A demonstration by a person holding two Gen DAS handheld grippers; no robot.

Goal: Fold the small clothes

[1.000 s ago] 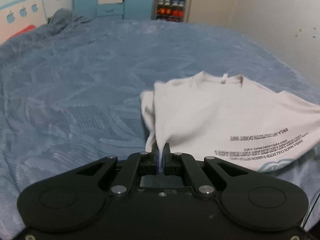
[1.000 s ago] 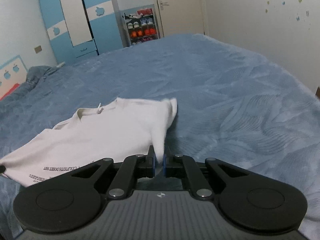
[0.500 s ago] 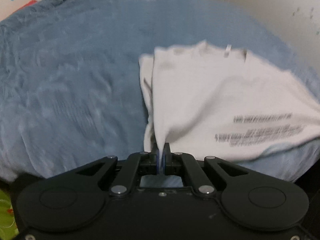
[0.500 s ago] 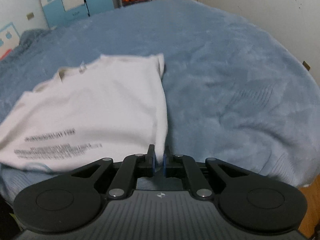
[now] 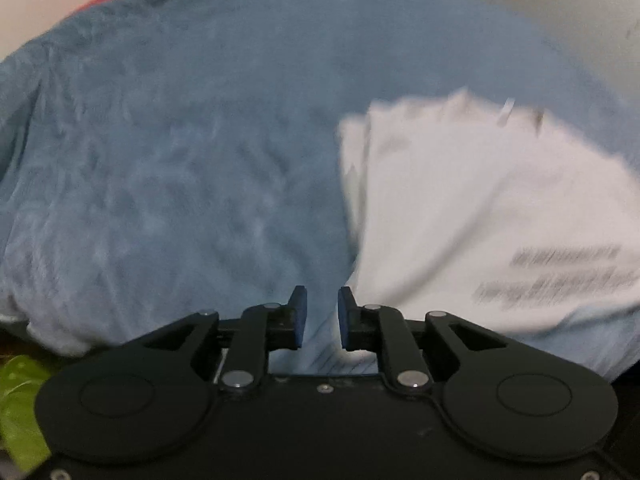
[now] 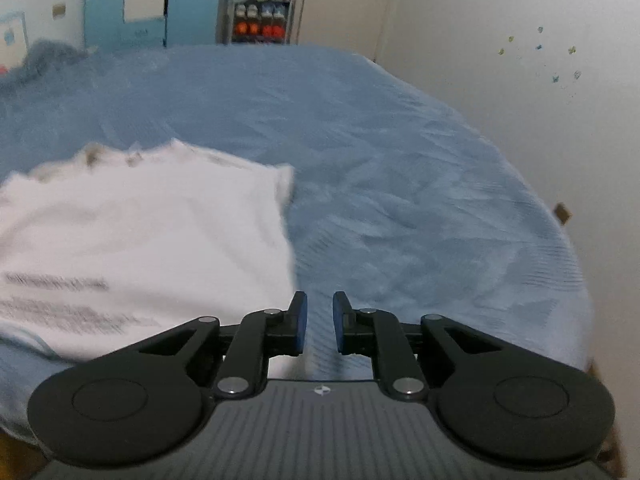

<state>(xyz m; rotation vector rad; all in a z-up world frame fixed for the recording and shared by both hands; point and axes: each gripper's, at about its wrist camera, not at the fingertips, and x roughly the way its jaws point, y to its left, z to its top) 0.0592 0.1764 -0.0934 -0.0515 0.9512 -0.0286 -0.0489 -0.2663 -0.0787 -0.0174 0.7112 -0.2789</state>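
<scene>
The left gripper (image 5: 322,312) and right gripper (image 6: 320,316) both stand a little open with nothing between the pads; half a second ago each was clamped on a near corner of the white T-shirt (image 5: 492,216). The shirt now lies flat near the near edge of the blue bedspread (image 6: 400,184), collar far, blurred dark print near, a sleeve folded under at each side.
</scene>
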